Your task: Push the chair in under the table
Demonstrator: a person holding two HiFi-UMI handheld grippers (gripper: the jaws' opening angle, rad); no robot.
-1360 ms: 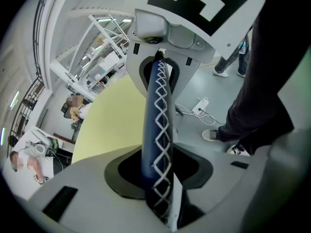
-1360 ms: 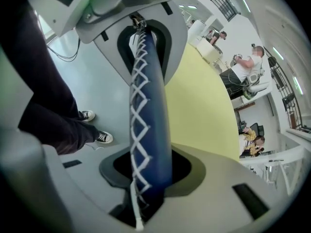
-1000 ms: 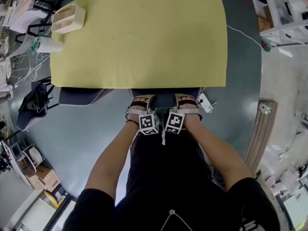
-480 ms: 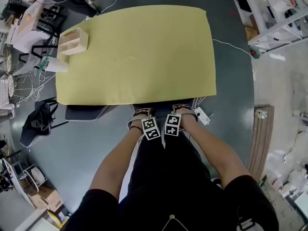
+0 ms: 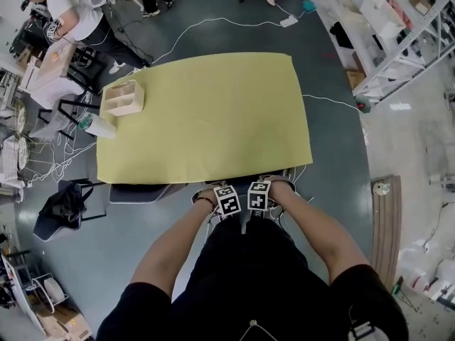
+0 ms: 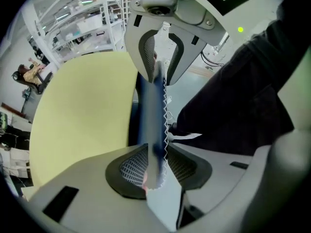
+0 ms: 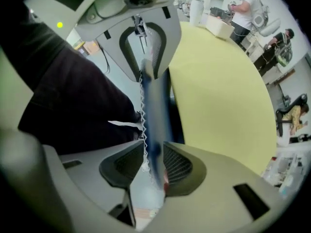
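The chair (image 5: 283,178) is dark blue with white zigzag stitching, and only a thin strip of it shows past the near edge of the yellow table (image 5: 206,119). Both grippers point down at its back, side by side. The left gripper (image 5: 229,199) and right gripper (image 5: 258,195) show mainly their marker cubes. In the left gripper view the chair back's top edge (image 6: 154,110) runs between the pads of the left gripper (image 6: 156,166). In the right gripper view the same edge (image 7: 154,106) is pinched in the right gripper (image 7: 153,166). The person's dark trousers (image 5: 249,275) stand right behind.
A second dark seat (image 5: 138,192) sits tucked under the table's left part. A chair with a black jacket (image 5: 64,208) stands left. On the table's far left are a wooden box (image 5: 124,98) and a cup (image 5: 99,126). A person (image 5: 67,9), cables (image 5: 213,23) and shelving (image 5: 398,34) surround the table.
The view has pulled back and shows the whole table. Less of the chair shows past the table edge, and both grippers, still on its back, sit closer to that edge.
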